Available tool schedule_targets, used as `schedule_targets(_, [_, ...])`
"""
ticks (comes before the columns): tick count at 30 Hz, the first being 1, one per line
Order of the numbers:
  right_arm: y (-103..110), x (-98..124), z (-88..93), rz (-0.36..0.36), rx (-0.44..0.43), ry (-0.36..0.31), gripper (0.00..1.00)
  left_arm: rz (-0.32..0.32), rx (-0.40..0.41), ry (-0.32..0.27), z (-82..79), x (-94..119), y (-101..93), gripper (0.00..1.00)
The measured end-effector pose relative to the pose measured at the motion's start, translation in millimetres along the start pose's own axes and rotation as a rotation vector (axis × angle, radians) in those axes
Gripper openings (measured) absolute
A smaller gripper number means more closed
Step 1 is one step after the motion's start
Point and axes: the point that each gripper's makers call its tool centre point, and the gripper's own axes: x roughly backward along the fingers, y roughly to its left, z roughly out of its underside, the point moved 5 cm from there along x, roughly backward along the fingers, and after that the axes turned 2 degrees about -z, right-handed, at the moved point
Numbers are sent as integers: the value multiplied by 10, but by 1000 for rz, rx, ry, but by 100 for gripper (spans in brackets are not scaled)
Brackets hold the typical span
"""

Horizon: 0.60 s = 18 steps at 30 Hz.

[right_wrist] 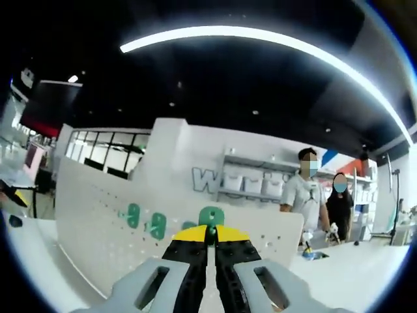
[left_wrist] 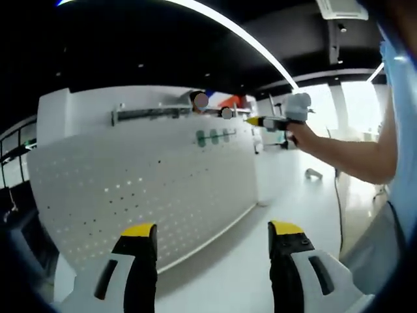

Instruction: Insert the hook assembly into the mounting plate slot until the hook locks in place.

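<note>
Two grippers face a white pegboard (left_wrist: 143, 176): the left gripper (left_wrist: 213, 244) gapes wide and empty, the right gripper (right_wrist: 209, 236) pinches a green hook (right_wrist: 211, 217) against the board's upper edge, where misalignment could jam it.

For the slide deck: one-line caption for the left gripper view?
Left gripper, jaws open, faces the white pegboard with green hooks; right gripper reaches toward the board's top edge.
</note>
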Motion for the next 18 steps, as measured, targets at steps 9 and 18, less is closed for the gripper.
schedule_targets(9, [-98, -136, 130, 16, 0, 15, 1, 7, -10, 1, -9, 21, 16, 71])
schedule_targets(18, [-123, -207, 241, 9, 9, 44, 1, 39, -31, -3, -36, 59, 43, 71])
